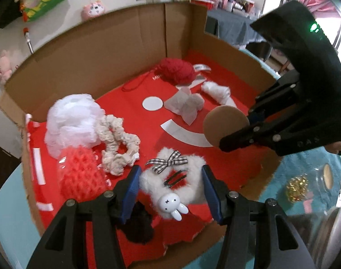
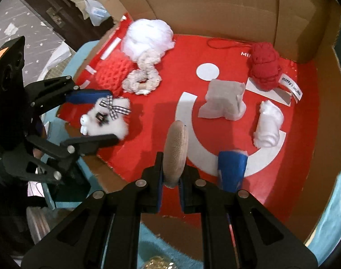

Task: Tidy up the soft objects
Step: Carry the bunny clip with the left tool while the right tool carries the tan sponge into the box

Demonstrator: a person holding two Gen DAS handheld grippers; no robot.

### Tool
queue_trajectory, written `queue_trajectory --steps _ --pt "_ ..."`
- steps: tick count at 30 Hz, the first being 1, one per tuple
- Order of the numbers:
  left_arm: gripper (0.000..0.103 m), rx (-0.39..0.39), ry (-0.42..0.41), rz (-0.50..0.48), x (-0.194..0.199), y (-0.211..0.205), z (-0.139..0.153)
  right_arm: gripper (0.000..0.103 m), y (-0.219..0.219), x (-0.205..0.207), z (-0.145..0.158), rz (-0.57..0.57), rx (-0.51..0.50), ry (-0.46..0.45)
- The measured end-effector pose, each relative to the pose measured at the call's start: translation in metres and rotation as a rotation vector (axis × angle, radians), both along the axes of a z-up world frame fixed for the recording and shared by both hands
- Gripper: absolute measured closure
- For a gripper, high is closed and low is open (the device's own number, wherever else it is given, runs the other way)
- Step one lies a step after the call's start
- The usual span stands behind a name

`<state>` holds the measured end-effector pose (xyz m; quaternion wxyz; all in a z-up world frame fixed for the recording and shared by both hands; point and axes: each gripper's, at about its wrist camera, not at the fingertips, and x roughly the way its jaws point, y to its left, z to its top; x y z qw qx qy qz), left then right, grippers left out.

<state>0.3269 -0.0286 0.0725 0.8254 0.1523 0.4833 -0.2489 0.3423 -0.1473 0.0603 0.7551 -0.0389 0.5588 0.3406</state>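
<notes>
A cardboard box point(image 1: 103, 51) lined with red paper holds soft things. My left gripper point(image 1: 170, 186) is open, its blue pads either side of a white fluffy hair clip point(image 1: 181, 179) with a checked bow and a rabbit face; it also shows in the right wrist view point(image 2: 109, 116). My right gripper point(image 2: 171, 177) is shut on a round tan powder puff point(image 2: 176, 150), held on edge above the red floor; the puff point(image 1: 224, 123) shows at the right of the left wrist view.
In the box lie a white mesh sponge point(image 1: 69, 121), a coral knitted piece point(image 1: 80, 174), a cream scrunchie point(image 1: 118, 143), red yarn point(image 1: 177, 69), a grey cloth point(image 2: 224, 100), a white roll point(image 2: 269, 123) and a black item point(image 1: 139, 226). A teal tablecloth point(image 1: 305, 163) surrounds it.
</notes>
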Motion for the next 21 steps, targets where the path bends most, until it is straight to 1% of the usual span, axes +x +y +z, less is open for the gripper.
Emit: queue_trajectory --steps 2,5,6,12,15,21 --pt "0.046 0.027 0.020 0.004 0.007 -0.003 -0.008 0.092 0.002 0.003 -0.004 0.006 0.003 0.027" --pt "0.046 0.051 0.037 0.005 0.014 -0.005 -0.016 0.092 0.005 0.004 -0.007 0.009 -0.014 0.037" --pt "0.046 0.043 0.020 0.014 0.016 -0.006 -0.019 0.092 0.007 0.004 -0.007 0.012 -0.022 0.034" --pt "0.046 0.050 0.027 0.019 0.020 -0.005 -0.023 0.092 0.012 0.006 -0.012 0.011 -0.045 0.049" --pt "0.045 0.061 0.036 0.019 0.021 -0.004 -0.027 0.092 0.015 0.010 -0.016 0.001 -0.051 0.071" --pt "0.044 0.066 0.039 0.017 0.028 -0.012 -0.035 0.090 0.022 0.008 -0.014 0.000 -0.089 0.043"
